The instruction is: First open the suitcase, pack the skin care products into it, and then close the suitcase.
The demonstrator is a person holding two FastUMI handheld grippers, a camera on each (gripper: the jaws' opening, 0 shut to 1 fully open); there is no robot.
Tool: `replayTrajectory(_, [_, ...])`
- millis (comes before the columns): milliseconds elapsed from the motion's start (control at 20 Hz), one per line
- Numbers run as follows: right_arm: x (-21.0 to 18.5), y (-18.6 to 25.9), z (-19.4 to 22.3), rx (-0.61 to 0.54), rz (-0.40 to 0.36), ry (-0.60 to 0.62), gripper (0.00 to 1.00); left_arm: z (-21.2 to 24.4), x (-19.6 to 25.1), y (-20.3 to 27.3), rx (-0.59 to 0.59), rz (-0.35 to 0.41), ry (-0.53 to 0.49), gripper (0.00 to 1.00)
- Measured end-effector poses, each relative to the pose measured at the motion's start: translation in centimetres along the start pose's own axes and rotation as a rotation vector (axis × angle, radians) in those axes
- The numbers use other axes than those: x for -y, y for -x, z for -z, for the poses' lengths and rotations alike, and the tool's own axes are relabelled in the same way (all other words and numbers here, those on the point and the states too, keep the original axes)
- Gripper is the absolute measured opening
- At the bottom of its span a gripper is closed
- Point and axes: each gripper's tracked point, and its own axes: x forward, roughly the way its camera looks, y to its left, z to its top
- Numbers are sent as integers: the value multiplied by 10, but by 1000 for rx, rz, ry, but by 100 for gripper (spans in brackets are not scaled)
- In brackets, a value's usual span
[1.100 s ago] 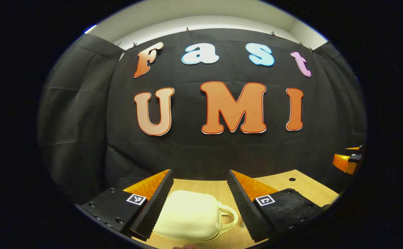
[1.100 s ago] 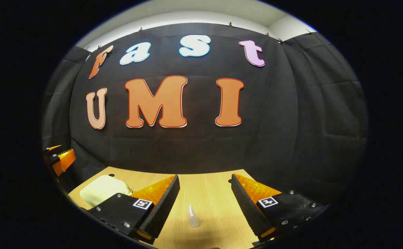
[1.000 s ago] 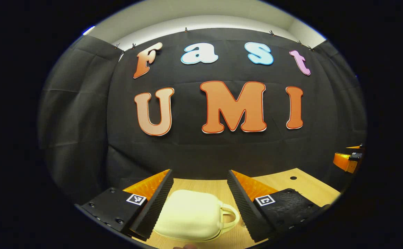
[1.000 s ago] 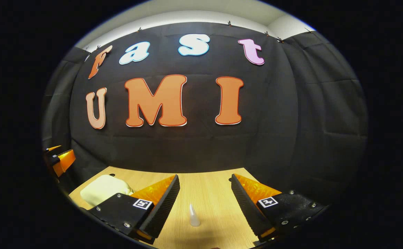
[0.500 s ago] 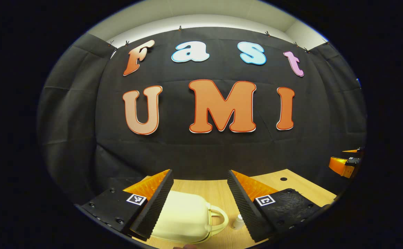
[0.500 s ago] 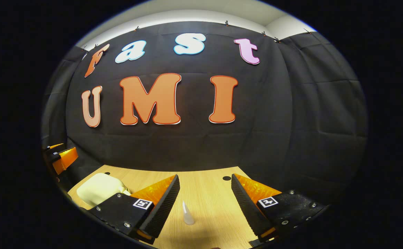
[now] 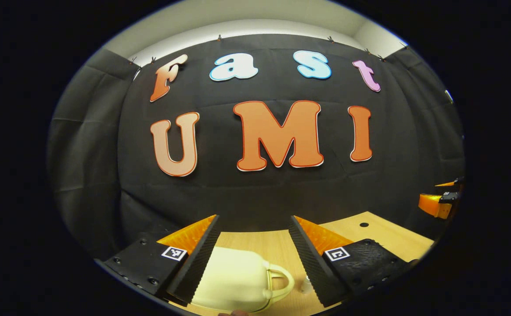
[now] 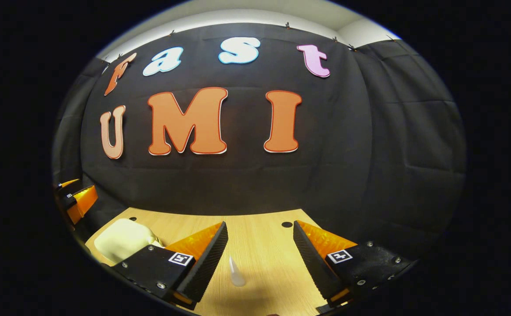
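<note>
Suitcase (image 7: 233,278) closed on table (image 8: 260,245), between open left claw (image 7: 253,245) fingers.

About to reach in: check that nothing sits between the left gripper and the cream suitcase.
Nothing visible does. The cream suitcase lies closed on the table, directly ahead between the open fingers of the left gripper. A small bottle stands beside its handle, off the path.

The table (image 8: 264,259) is pale wood with a fine straight grain, matt. The little suitcase (image 7: 233,281) looks like smooth cream plastic – softly glossy, with a moulded handle. The small bottle (image 8: 236,273) is translucent plastic with a pointed tip. The wall (image 8: 369,166) is matt black cloth, faintly creased.
</note>
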Motion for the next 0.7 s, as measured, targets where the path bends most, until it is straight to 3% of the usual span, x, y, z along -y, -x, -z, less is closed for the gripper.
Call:
replayTrajectory(150, [2,0,11,-18,3,5,95,19,2,2,-27,-14,-139,98])
replayTrajectory(350, [12,-2,27,-58,14,-11,95,55,24,8,-59,1,-403,99])
replayTrajectory(500, [25,-3,38,-79,43,-26,95,91,56,7,-97,84,-583,99])
replayTrajectory(700, [45,2,56,-119,88,-46,95,150,86,8,-182,178,-739,99])
